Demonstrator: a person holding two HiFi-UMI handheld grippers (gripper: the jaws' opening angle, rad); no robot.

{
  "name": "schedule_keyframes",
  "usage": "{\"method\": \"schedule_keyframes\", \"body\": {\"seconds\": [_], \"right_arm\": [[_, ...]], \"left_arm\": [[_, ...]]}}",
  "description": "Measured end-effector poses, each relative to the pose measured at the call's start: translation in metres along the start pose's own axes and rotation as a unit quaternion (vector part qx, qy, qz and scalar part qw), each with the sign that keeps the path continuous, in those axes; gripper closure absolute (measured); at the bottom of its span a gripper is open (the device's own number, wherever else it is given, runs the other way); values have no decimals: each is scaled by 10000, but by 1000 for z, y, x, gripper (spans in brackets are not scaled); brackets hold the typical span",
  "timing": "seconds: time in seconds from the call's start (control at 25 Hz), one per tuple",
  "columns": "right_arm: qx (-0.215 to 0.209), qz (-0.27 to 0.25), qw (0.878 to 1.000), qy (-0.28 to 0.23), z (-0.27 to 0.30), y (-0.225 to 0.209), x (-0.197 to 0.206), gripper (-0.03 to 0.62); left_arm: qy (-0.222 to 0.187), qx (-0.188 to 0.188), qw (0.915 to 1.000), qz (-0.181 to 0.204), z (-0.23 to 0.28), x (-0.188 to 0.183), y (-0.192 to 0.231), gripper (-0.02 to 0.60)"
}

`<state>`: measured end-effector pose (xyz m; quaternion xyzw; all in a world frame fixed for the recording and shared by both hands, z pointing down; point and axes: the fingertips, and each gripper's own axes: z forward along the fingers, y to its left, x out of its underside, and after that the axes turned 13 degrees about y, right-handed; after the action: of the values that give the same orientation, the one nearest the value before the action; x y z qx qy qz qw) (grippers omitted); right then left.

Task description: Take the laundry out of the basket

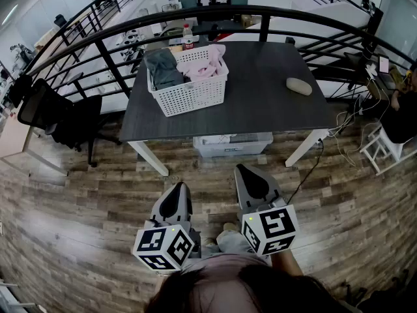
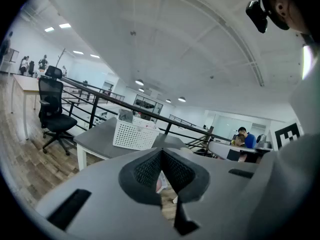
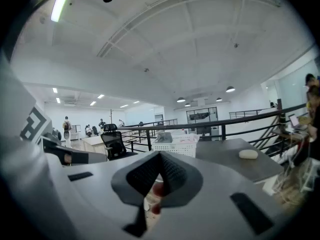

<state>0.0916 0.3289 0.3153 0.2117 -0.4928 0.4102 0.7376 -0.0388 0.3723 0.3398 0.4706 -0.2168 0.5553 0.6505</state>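
A white perforated laundry basket [image 1: 189, 87] stands on the far left part of a dark grey table [image 1: 260, 109]. A grey garment [image 1: 163, 69] and pink laundry [image 1: 205, 62] lie in it. Both grippers hang low near my body over the wooden floor, well short of the table. The left gripper [image 1: 177, 189] is shut with nothing in it, and so is the right gripper [image 1: 244, 170]. The left gripper view shows its jaws [image 2: 161, 151] meeting, with the basket [image 2: 132, 134] far ahead. In the right gripper view the shut gripper [image 3: 160, 155] points toward the basket [image 3: 176, 145].
A beige oval object [image 1: 299, 85] lies on the table's right side. A clear storage box [image 1: 232, 144] sits under the table. A black office chair [image 1: 49, 116] stands at left, a curved black railing [image 1: 195, 15] behind the table, and a white stool [image 1: 381, 149] with cables at right.
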Motion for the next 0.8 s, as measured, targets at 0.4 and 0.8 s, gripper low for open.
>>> {"method": "schedule_keyframes", "body": {"seconds": [0.4,0.8], "right_arm": [[-311,-60,9995,77,25,-51,-8,579],[-781,44,9969,-53,43,-73,-16,577]], "left_arm": [[-12,-204,9998,-3,51,-11,-24,583],[104,-276,9995,83,85,-15,-40,583]]}}
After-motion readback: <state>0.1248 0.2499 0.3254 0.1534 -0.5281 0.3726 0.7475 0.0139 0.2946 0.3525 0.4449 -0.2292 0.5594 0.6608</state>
